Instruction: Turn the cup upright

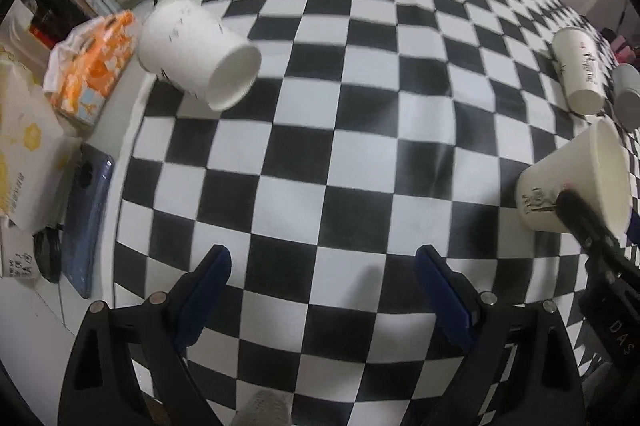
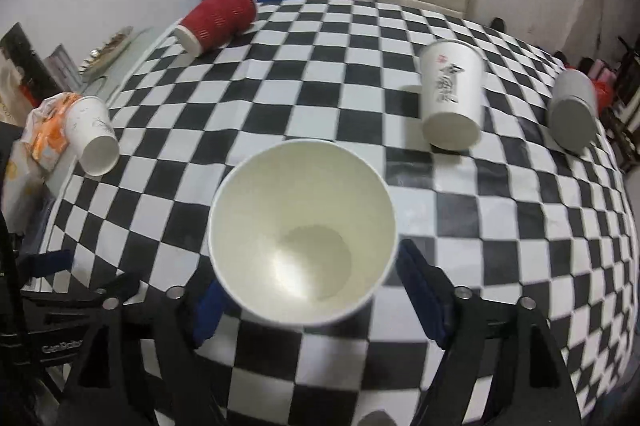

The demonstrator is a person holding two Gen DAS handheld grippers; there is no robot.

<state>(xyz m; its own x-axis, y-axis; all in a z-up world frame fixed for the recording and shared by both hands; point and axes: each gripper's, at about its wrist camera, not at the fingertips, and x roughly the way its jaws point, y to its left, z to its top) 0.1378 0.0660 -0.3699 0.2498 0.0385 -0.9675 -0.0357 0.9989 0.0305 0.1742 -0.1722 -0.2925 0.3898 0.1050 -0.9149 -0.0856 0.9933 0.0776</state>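
Right wrist view: the right hand-held gripper (image 2: 308, 290) has its blue pads clamped on a white paper cup (image 2: 302, 230), low centre of frame, mouth tipped toward the camera above the checkered counter (image 2: 500, 226). Upper left lies a red cup (image 2: 218, 19) on its side; a printed white cup (image 2: 452, 97) lies upper right. Left wrist view: the left hand-held gripper (image 1: 324, 290) spreads wide at the bottom, nothing between its fingers, with a white cup (image 1: 196, 55) on its side at upper left.
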